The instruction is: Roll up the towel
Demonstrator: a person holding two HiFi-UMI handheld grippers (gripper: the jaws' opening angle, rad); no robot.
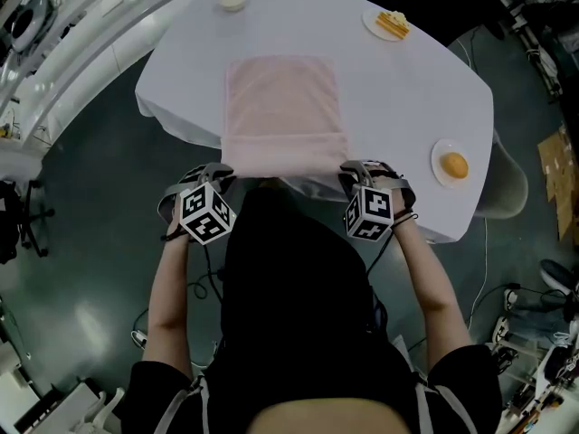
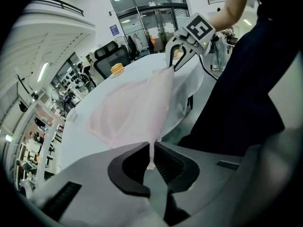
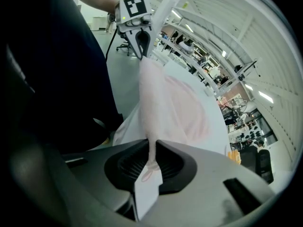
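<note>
Two pairs: left tongs (image 2: 151, 156) and right tongs (image 3: 151, 159) each clamp a near corner of one pink towel (image 1: 282, 107).

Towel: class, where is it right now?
Head view: the towel lies mid-table on the white cloth, its near corners pinched by the left gripper and right gripper.

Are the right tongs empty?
No, the right tongs are shut on a corner of the towel.

On the white table (image 1: 416, 89), an orange (image 1: 453, 165) on a plate lay at four o'clock, yellow food (image 1: 392, 23) at one, a pale round thing (image 1: 232, 2) at eleven.
</note>
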